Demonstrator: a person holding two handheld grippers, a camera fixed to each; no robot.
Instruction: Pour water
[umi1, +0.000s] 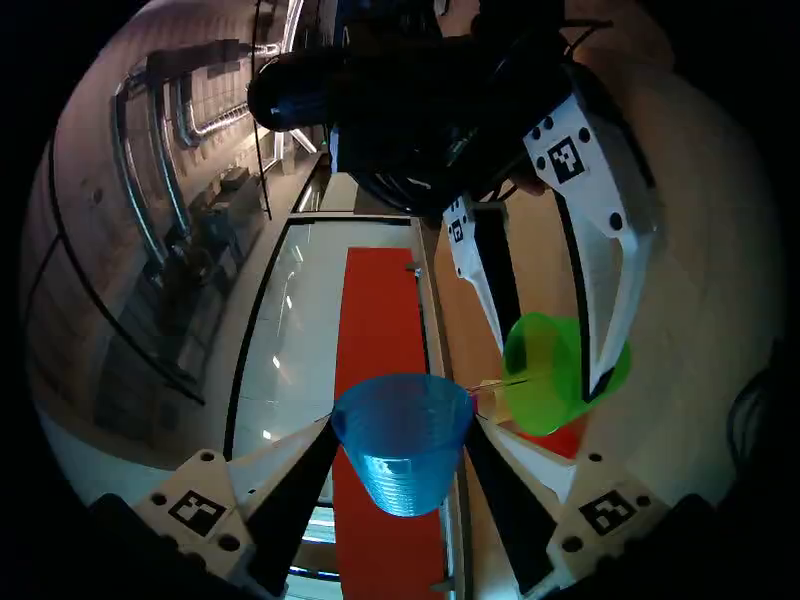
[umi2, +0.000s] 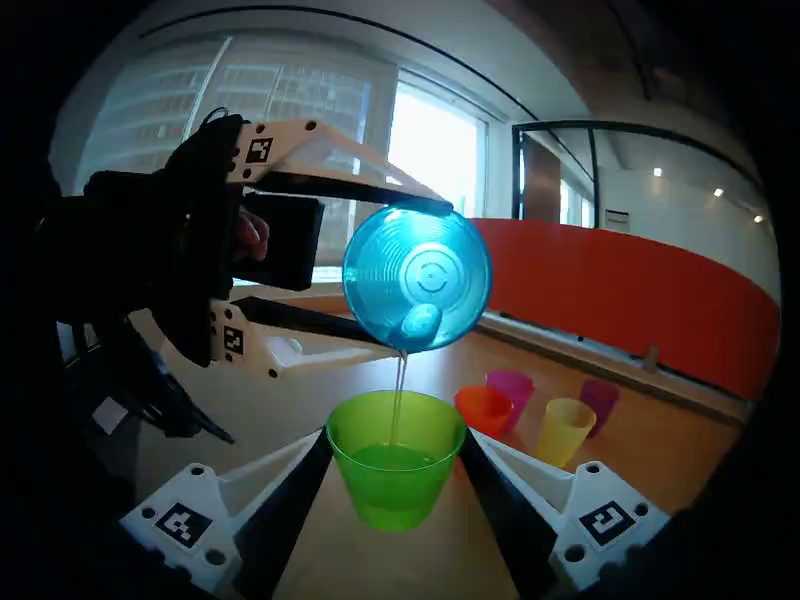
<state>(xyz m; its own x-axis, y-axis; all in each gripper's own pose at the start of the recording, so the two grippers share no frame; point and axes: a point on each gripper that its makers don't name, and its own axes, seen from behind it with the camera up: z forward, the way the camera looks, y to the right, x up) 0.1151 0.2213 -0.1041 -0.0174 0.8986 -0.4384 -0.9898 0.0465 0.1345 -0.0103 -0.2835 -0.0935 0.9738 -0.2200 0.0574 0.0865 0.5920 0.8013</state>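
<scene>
A blue cup (umi1: 403, 455) sits between my left gripper's (umi1: 402, 430) fingers, which are shut on it. In the right gripper view that blue cup (umi2: 417, 277) is tipped over, its bottom towards the camera, with the left gripper (umi2: 415, 275) and a black-gloved hand (umi2: 190, 250) behind it. A thin stream of water (umi2: 399, 395) falls from its rim into the green cup (umi2: 397, 465), which holds some water. My right gripper (umi2: 396, 440) is shut on the green cup. In the left gripper view the green cup (umi1: 555, 370) hangs just right of the blue one.
Orange (umi2: 483, 408), magenta (umi2: 510, 388), yellow (umi2: 564, 428) and purple (umi2: 599, 398) cups stand together on the wooden table (umi2: 660, 470) behind the green cup. A red partition (umi2: 640, 290) runs along the table's far side, with large windows (umi2: 440, 150) beyond.
</scene>
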